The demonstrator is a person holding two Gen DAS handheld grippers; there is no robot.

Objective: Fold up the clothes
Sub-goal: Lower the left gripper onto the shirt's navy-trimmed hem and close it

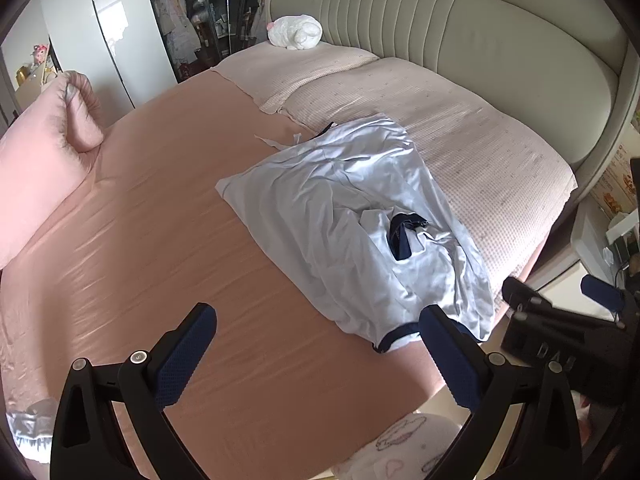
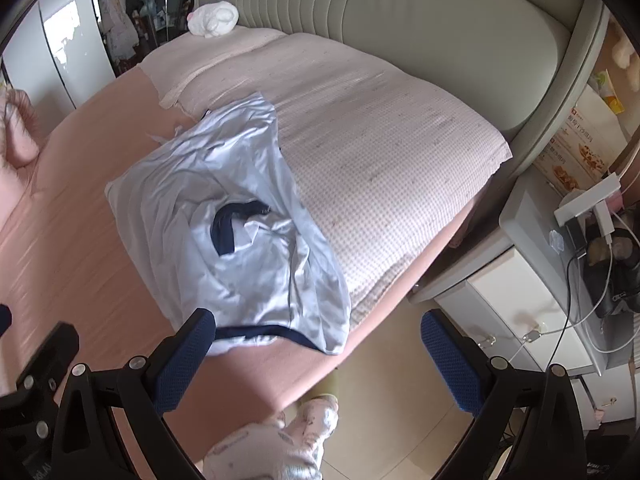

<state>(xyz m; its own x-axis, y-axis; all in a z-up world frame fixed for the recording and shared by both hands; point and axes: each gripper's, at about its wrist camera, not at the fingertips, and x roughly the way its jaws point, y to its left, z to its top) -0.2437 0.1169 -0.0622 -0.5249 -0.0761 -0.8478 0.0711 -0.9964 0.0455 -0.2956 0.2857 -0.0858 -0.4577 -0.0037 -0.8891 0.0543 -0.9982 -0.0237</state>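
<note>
A crumpled light-blue shirt [image 1: 348,216] with navy trim lies on the pink bed sheet [image 1: 168,264], partly over the checked blanket [image 1: 460,140]; its navy collar [image 1: 404,234] faces up and a navy-edged sleeve hangs near the bed's front edge. In the right wrist view the same shirt [image 2: 224,216] lies ahead and to the left. My left gripper [image 1: 318,344] hovers open above the sheet, its right finger beside the sleeve hem, holding nothing. My right gripper [image 2: 316,346] is open above the bed's corner, its left finger [image 2: 184,360] over the shirt's navy hem [image 2: 260,330]. The right gripper [image 1: 560,320] also shows in the left wrist view.
A padded headboard [image 1: 460,32] curves behind the bed. A white plush toy [image 1: 296,32] sits on a pillow; a pink pillow [image 1: 40,168] lies at left. A nightstand [image 2: 532,312] with cables and boxes stands right of the bed. A person's patterned trouser legs [image 2: 280,440] show below.
</note>
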